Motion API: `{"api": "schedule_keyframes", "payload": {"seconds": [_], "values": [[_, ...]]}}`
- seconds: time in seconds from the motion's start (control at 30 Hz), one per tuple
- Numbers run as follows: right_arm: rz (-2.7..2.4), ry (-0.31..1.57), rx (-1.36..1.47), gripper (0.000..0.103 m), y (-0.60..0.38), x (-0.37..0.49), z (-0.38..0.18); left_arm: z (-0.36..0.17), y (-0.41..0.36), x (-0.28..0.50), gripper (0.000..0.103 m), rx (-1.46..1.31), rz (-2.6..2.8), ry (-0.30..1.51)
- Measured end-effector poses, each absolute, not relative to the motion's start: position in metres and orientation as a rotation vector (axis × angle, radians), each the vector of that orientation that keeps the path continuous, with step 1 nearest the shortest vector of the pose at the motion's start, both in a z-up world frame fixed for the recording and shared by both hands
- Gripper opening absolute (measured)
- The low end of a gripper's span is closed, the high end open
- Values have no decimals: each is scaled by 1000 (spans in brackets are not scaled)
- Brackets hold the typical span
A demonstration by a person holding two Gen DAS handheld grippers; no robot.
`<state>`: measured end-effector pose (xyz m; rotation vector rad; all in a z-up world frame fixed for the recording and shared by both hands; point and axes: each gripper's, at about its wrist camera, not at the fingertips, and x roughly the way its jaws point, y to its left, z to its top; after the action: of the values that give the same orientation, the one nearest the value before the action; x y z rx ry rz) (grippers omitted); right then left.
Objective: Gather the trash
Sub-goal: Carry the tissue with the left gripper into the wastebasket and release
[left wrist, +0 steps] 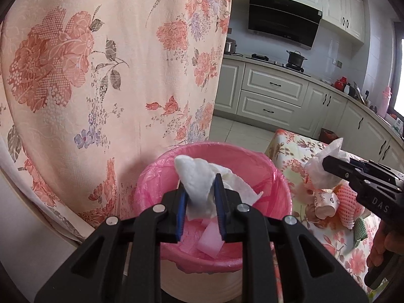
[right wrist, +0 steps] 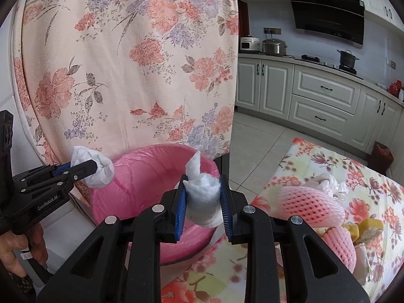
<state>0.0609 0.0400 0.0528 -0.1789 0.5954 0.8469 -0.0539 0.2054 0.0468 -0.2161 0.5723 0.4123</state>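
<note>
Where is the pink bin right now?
The pink bin stands at the foot of the flowered curtain, left of the floral-clothed table; in the left wrist view it sits just beyond the left claw.

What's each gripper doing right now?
Left gripper: shut on a crumpled paper towel, above the pink-lined bin.
Right gripper: shut on a wadded tissue.

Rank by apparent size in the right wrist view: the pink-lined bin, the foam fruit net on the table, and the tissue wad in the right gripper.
1. Pink-lined bin, largest.
2. Foam fruit net.
3. Tissue wad in the right gripper, smallest, though it is nearest the camera and looks enlarged.
</note>
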Motion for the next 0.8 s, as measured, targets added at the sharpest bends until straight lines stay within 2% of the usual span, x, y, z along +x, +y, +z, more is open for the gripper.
{"api": "schedule_keyframes", "payload": {"seconds": [0.43,0.53,0.63,0.73,0.8], "values": [[908,630,-187,28,77,69,41,40,223,-52,24,-242,428,586],[911,629,-198,36,80,72,40,38,226,-51,35,-262,424,588],[912,624,-200,53,81,74,39,37,227,-53,46,-274,430,582],[896,623,-194,54,78,75,39,39,227,-56,60,-281,437,572],[883,616,-190,54,72,75,39,40,224,-57,63,-275,441,567]]}}
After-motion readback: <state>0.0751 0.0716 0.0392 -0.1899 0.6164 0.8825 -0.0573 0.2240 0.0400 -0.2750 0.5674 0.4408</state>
